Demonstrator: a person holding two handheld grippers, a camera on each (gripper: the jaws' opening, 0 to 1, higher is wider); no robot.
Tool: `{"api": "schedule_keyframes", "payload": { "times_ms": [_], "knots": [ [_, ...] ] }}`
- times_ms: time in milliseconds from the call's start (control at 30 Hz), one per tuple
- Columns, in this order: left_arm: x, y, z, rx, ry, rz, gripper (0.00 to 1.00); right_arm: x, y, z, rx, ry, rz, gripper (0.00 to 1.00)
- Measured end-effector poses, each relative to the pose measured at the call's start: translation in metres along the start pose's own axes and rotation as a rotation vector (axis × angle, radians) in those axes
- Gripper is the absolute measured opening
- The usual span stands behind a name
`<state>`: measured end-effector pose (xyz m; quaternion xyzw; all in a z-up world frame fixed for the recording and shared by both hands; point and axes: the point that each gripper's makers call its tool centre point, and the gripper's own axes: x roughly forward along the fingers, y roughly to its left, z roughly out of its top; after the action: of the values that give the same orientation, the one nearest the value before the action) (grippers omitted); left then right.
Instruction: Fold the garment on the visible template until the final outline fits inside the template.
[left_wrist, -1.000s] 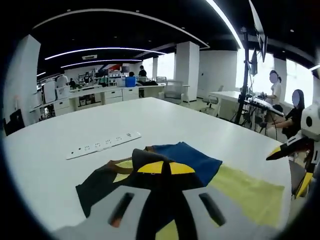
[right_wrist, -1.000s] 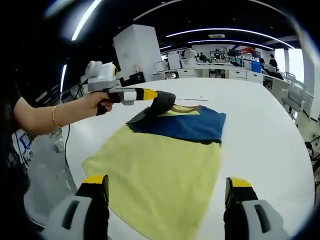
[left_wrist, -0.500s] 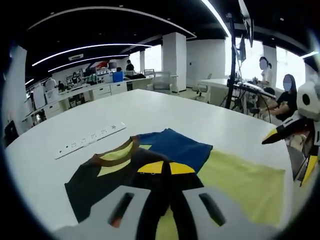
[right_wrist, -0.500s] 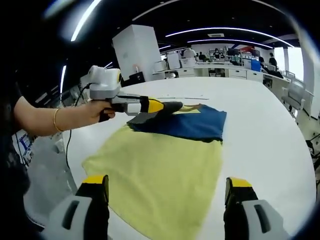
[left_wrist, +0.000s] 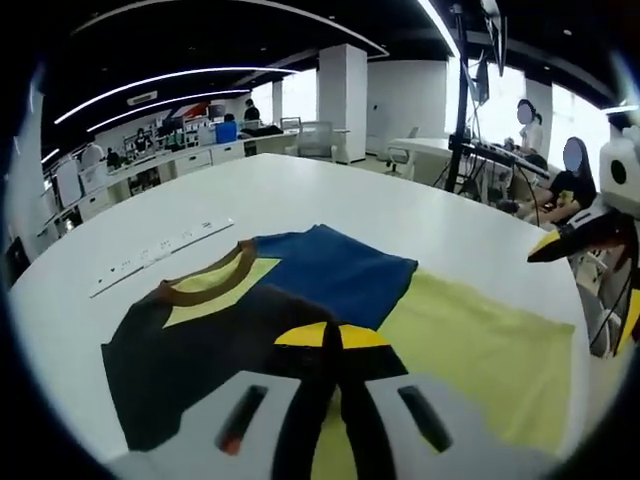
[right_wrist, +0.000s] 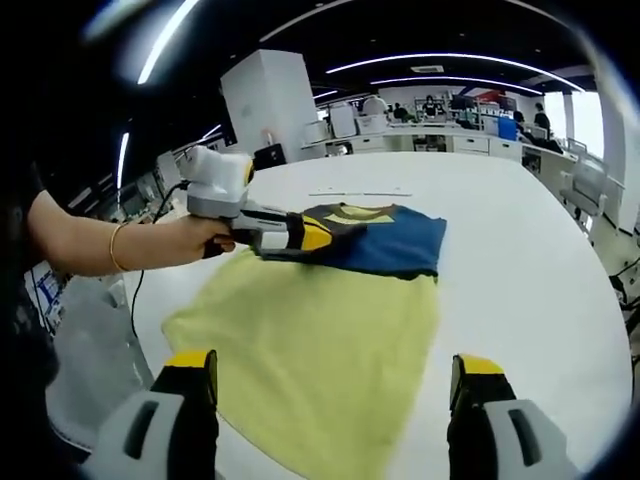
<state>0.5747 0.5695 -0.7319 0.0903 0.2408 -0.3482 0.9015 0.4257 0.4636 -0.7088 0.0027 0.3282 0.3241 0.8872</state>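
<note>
Open-plan office with ceiling light strips, desks and seated people in the background; the work surface is a large white table (left_wrist: 330, 205). In the left gripper view, from left to right: a white power strip (left_wrist: 160, 257) lies flat on the table, well apart from the cloth; next comes the garment (left_wrist: 230, 330), a shirt with a dark panel, a brown collar, a yellow chest area and a blue panel, lying partly on the yellow template (left_wrist: 480, 350), which spreads out to the right. The left gripper (left_wrist: 330, 335) has its yellow-tipped jaws pressed together on the dark fabric of the garment at its near edge. At the far right edge the right gripper (left_wrist: 585, 235) enters, held above the table.

In the right gripper view, from left to right: a hand (right_wrist: 195, 240) grasps the left gripper (right_wrist: 318, 234), whose tip meets the garment (right_wrist: 385, 240) at the far end of the template (right_wrist: 320, 340). The right gripper (right_wrist: 335, 378) has its jaws spread wide, holding nothing, above the template's near edge.
</note>
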Motion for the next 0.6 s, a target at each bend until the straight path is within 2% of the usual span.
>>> {"api": "schedule_keyframes", "payload": {
  "times_ms": [167, 367, 533, 600],
  "knots": [
    [0.004, -0.007, -0.008, -0.027, 0.019, -0.033, 0.01, 0.001, -0.001, 0.0, 0.002, 0.001, 0.001, 0.97],
    [0.004, -0.012, -0.013, -0.023, 0.032, -0.06, 0.12, -0.001, -0.003, 0.002, 0.001, -0.003, -0.003, 0.97],
    [-0.001, -0.014, -0.006, -0.019, 0.008, -0.06, 0.36, -0.001, -0.003, 0.002, 0.0, -0.002, -0.002, 0.98],
    [-0.003, -0.01, -0.003, -0.022, -0.006, -0.037, 0.48, -0.001, -0.002, 0.003, -0.002, -0.003, -0.002, 0.98]
  ]
}}
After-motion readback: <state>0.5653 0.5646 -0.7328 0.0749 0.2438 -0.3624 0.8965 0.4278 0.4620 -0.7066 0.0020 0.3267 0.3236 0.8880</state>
